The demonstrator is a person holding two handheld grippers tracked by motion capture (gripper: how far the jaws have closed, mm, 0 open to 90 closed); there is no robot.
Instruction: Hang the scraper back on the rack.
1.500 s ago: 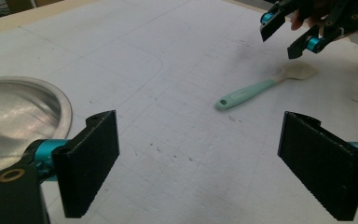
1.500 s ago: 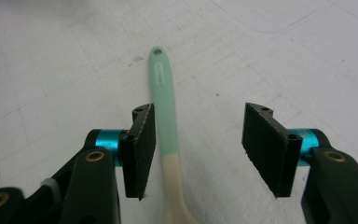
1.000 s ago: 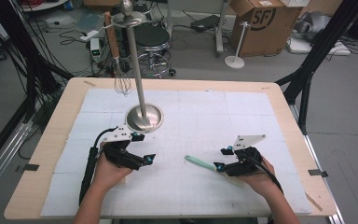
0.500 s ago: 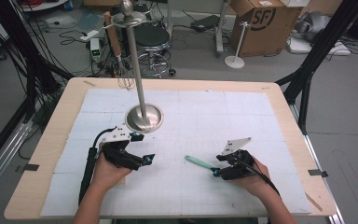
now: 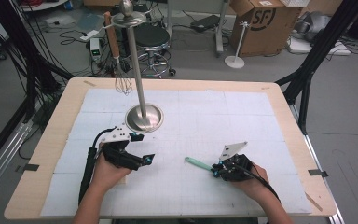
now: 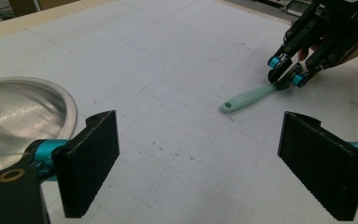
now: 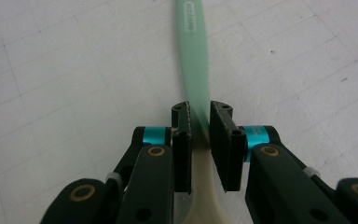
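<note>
A utensil with a mint-green handle (image 5: 198, 163) lies flat on the white mat, right of centre. My right gripper (image 5: 216, 170) is at its near end. In the right gripper view the jaws have just been closing, and the pads of my right gripper (image 7: 199, 126) now press on both sides of the handle (image 7: 193, 56), where it turns cream. My left gripper (image 5: 145, 148) rests on the mat near the stand's base, jaws wide open with nothing between them. The left gripper view looks between its own pads (image 6: 198, 172) at the utensil (image 6: 247, 97) and the right gripper (image 6: 286, 74).
A metal stand with a round base (image 5: 143, 119) and a tall pole rises from the mat's back left; its base rim (image 6: 18, 112) is close to my left jaw. A whisk (image 5: 123, 84) hangs from its top. Boxes, cables and a stool are on the floor beyond the table.
My right gripper has slid a little left over the utensil's near end and its jaws have narrowed onto the handle. The left gripper and the utensil have not moved.
</note>
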